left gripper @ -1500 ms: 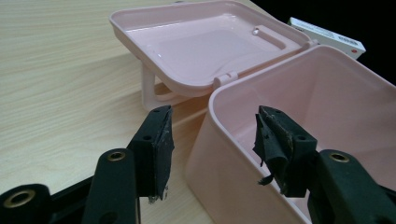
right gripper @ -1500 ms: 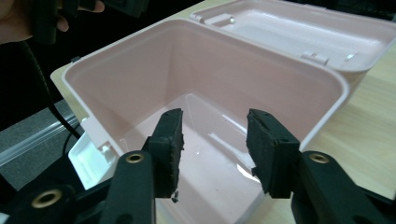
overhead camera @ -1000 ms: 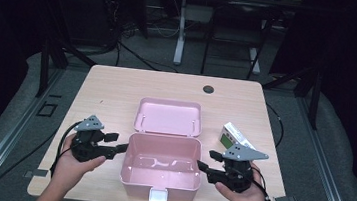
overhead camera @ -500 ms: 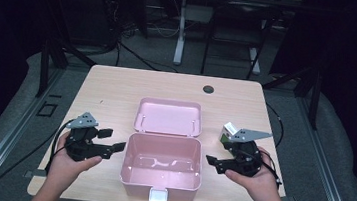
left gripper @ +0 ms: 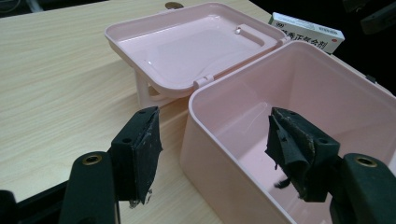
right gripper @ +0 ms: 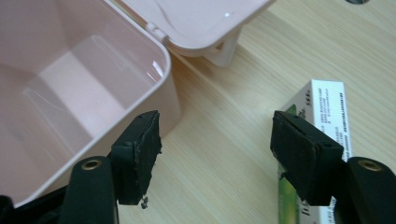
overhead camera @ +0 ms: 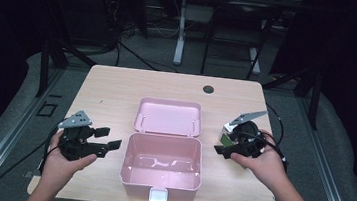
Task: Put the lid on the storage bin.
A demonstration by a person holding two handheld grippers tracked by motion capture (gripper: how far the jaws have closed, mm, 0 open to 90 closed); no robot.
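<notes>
I see the pink box [overhead camera: 162, 166] near the front edge of the table [overhead camera: 113, 83], between my two grippers. It is smooth plastic with rounded corners; its lid [overhead camera: 168, 116] is swung fully back behind it, and the inside is bare. A white-and-green carton [right gripper: 317, 140] lies on the wood just to its right. My left gripper [overhead camera: 107, 141] has just opened wide, astride the box's left wall, gripping nothing. My right gripper [overhead camera: 224, 148] has likewise just opened, above bare wood beside the carton, holding nothing.
</notes>
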